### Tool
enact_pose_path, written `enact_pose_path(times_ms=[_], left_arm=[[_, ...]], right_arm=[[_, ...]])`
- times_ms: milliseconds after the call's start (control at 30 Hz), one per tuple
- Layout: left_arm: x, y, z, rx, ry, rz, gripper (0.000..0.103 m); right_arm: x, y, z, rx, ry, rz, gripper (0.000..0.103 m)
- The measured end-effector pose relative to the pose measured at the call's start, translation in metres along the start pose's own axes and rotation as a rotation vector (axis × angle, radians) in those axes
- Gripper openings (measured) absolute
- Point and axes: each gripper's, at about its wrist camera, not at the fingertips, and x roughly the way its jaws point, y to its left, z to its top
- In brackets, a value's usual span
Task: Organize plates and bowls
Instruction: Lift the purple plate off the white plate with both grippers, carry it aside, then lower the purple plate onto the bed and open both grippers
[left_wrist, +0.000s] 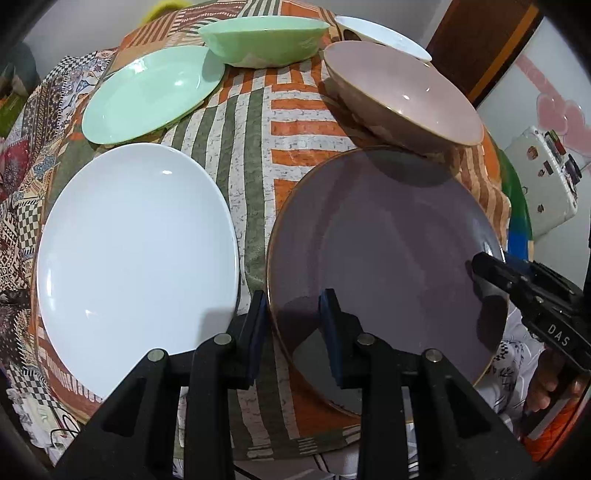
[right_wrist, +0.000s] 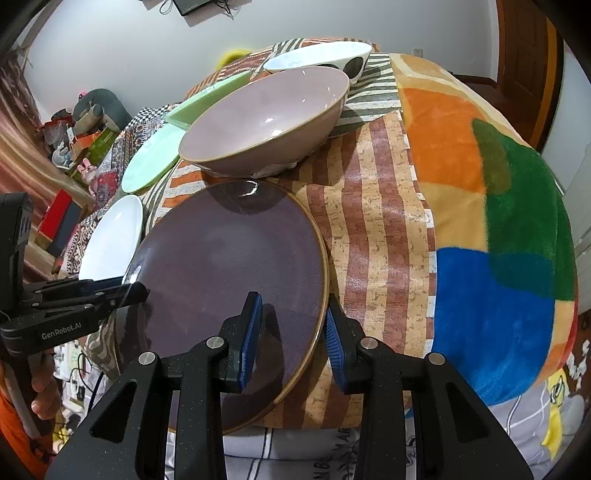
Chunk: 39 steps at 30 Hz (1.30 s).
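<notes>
Purple plate (left_wrist: 388, 240) rim hidden behind spread left hand-held gripper (left_wrist: 293, 295) and right hand-held gripper (right_wrist: 293, 297).

Left tongs (left_wrist: 293, 334) part-open, right tongs (right_wrist: 293, 334) likewise

Two plates (left_wrist: 136, 254) side by side, bowls (left_wrist: 402, 92) behind, perhaps touching.

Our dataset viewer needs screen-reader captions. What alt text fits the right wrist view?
The right gripper straddles the near right rim of a purple plate on a striped cloth; a pink bowl sits behind.
</notes>
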Motion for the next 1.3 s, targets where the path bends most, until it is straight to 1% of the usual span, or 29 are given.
enact_pose_path(times_ms=[67, 200, 333, 500, 567, 633, 700, 767, 833, 900, 1067, 1300], left_arm=[[-0.003, 0.001, 0.0, -0.002, -0.009, -0.002, 0.029], [-0.016, 0.006, 0.001, -0.005, -0.044, -0.012, 0.029], [-0.036, 0.013, 0.0, -0.017, -0.087, -0.021, 0.029], [-0.069, 0.024, -0.004, -0.042, -0.16, -0.034, 0.03], [-0.084, 0.027, -0.008, -0.049, -0.199, -0.033, 0.035], [-0.097, 0.031, -0.01, -0.059, -0.236, -0.029, 0.047], [-0.112, 0.039, -0.012, -0.076, -0.282, -0.021, 0.052], [-0.124, 0.048, -0.015, -0.096, -0.32, -0.008, 0.055], [-0.133, 0.058, -0.017, -0.119, -0.346, 0.002, 0.061], [-0.14, 0.07, -0.02, -0.144, -0.369, 0.016, 0.064], [-0.145, 0.096, -0.026, -0.186, -0.383, 0.058, 0.065], [-0.138, 0.129, -0.036, -0.25, -0.366, 0.08, 0.065]], right_arm=[[-0.002, -0.001, 0.0, 0.002, 0.0, -0.003, 0.031], [-0.013, -0.001, 0.007, -0.002, -0.031, -0.033, 0.031], [-0.027, -0.002, 0.011, -0.005, -0.06, -0.04, 0.031], [-0.041, 0.008, 0.016, -0.031, -0.101, -0.041, 0.031], [-0.046, 0.015, 0.018, -0.04, -0.115, -0.037, 0.032], [-0.05, 0.024, 0.021, -0.052, -0.134, -0.03, 0.038], [-0.054, 0.032, 0.023, -0.069, -0.156, -0.026, 0.044], [-0.055, 0.04, 0.027, -0.087, -0.171, -0.022, 0.045], [-0.057, 0.049, 0.031, -0.102, -0.184, -0.01, 0.049], [-0.057, 0.055, 0.034, -0.11, -0.197, 0.001, 0.058], [-0.051, 0.078, 0.041, -0.152, -0.205, 0.027, 0.058], [-0.035, 0.109, 0.05, -0.209, -0.193, 0.063, 0.059]])
